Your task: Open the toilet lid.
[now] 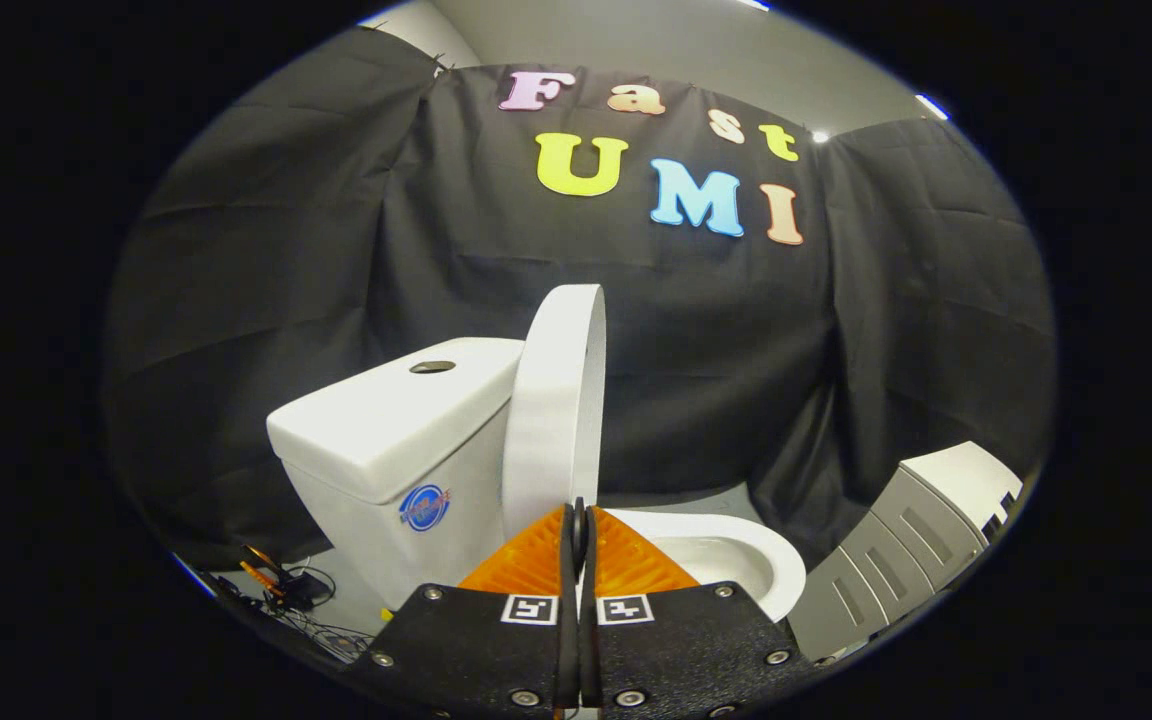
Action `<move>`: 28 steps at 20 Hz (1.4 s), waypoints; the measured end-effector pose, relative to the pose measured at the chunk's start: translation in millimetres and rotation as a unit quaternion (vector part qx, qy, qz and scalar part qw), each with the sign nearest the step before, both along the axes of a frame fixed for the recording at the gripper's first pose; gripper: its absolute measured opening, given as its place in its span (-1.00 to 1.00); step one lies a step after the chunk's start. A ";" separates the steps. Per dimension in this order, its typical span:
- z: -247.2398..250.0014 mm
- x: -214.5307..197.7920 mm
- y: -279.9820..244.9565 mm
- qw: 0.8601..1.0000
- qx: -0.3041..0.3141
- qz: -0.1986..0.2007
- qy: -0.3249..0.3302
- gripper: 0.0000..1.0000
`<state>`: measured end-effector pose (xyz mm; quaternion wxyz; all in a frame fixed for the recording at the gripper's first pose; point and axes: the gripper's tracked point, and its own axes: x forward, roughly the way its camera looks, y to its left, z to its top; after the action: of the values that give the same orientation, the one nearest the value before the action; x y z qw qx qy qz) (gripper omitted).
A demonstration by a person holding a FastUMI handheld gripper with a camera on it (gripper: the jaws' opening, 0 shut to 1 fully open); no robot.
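Note:
A white toilet stands just ahead of me. Its lid (558,410) is raised nearly upright and stands against the front of the tank (398,420), which has a round flush button (432,367) on top. The open seat and bowl (736,555) lie beyond my fingers to the right. My gripper (579,520) is shut, its two fingers pressed flat together with nothing between them. Their tips sit just in front of the lid's lower edge; whether they touch it I cannot tell.
A grey and white cabinet-like unit (921,540) stands to the right of the bowl. Cables and a small orange-and-black device (281,585) lie on the floor left of the tank. Black cloth walls close the booth behind.

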<state>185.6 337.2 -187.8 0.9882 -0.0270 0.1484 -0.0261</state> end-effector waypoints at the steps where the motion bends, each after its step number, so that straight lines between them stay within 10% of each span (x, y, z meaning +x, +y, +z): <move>1: -0.1 3.1 6.4 1.000 0.001 0.008 0.000 -1.00; 15: -5.7 13.2 39.2 0.996 0.015 0.090 -0.001 -0.99; 21: -7.4 5.4 52.0 0.991 0.072 0.114 0.013 -0.24; 24: 2.2 -11.4 52.4 0.989 0.061 0.132 0.001 0.69; 28: 5.5 -33.1 38.8 0.986 0.057 0.159 0.000 0.89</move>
<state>152.5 376.0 -182.3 0.9797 0.0061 0.1432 0.1403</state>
